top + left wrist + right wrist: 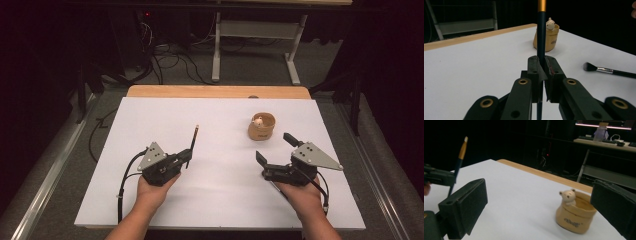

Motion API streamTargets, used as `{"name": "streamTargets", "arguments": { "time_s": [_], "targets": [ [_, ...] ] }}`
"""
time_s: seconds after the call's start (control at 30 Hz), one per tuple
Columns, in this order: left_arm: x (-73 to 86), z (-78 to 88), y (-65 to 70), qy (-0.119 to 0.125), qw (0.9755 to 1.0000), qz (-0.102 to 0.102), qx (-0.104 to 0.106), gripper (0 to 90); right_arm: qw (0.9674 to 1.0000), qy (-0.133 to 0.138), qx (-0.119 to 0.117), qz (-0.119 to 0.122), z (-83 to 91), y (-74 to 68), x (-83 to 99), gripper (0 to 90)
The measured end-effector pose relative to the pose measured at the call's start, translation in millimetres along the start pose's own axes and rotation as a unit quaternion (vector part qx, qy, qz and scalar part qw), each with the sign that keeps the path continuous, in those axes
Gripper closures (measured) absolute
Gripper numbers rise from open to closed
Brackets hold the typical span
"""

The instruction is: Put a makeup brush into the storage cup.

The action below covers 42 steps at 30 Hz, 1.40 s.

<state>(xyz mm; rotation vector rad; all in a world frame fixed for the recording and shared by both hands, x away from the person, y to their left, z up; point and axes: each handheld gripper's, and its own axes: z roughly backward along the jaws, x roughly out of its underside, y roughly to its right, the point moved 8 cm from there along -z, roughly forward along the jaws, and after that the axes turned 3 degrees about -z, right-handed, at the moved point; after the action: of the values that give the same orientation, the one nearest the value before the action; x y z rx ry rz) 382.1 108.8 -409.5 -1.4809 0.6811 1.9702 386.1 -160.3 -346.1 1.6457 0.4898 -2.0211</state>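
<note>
Your left claw (541, 72) is clenched on a dark-handled brush (541, 37), the pads pinching the handle low down so that the long end with its gold ferrule stands up and away from the jaws. That low grip leaves most of the handle free beyond the claw, which looks right for lowering it into something narrow. From above you can see the handle slanting forward past your left hand (155, 187), its tip clear of the white table (215, 195).

Ahead of those jaws, a little to their right and well apart, sits the tan holder pot (547, 37) with a small bear figure on its rim, mouth up, so it seems the likely home for what you hold. Off to the right of the left claw a second brush (610, 71) lies flat on the table, bristles pointing back toward the jaws; it probably waits its turn.

Your right claw (536, 210) is released, its jaws standing wide with nothing between them. The pot (575, 216) lies just ahead, nearer the right-hand jaw, and the held brush (461, 152) rises far off to the left of that claw
</note>
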Motion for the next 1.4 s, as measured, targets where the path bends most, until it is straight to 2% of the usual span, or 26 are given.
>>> {"name": "streamTargets", "arguments": {
  "time_s": [0.2,0.3,0.47,0.67,0.77,1.03,1.27,1.4],
  "targets": [
    [0.6,-0.7,0.3,-0.001,1.0,-0.003,-0.001,83.9,0.9995,0.014,-0.02,0.021,-10.5,-25.6,-17.1,2.6],
    [0.3,-0.4,0.6,0.001,1.0,-0.004,0.0,83.9,0.9993,0.015,-0.025,0.022,-18.3,-30.7,-17.2,2.6],
    [0.1,-1.4,1.8,0.001,1.0,-0.004,0.001,83.9,0.9993,0.006,-0.031,0.02,-27.4,-32.5,-5.6,2.4],
    [-1.4,-4.7,2.2,0.003,1.0,-0.002,-0.002,83.9,0.9987,-0.021,-0.038,0.028,-34.4,-34.1,16.0,2.3],
    [-2.4,-5.4,3.5,0.003,1.0,-0.004,0.0,83.9,0.9985,-0.028,-0.042,0.019,-36.4,-31.8,26.1,2.3],
    [5.0,-10.8,7.7,-0.01,0.9999,-0.005,0.009,83.9,0.9992,-0.023,-0.034,-0.002,-36.7,-20.4,26.1,2.3],
    [6.7,-14.8,17.7,-0.012,0.9997,-0.008,0.022,83.9,0.9985,-0.027,-0.046,-0.014,-38.3,-24.7,30.4,2.8],
    [7.7,-18.9,24.2,-0.016,0.9994,-0.013,0.03,83.9,0.9981,-0.03,-0.052,-0.013,-39.8,-27.8,32.7,3.6]
  ]
}}
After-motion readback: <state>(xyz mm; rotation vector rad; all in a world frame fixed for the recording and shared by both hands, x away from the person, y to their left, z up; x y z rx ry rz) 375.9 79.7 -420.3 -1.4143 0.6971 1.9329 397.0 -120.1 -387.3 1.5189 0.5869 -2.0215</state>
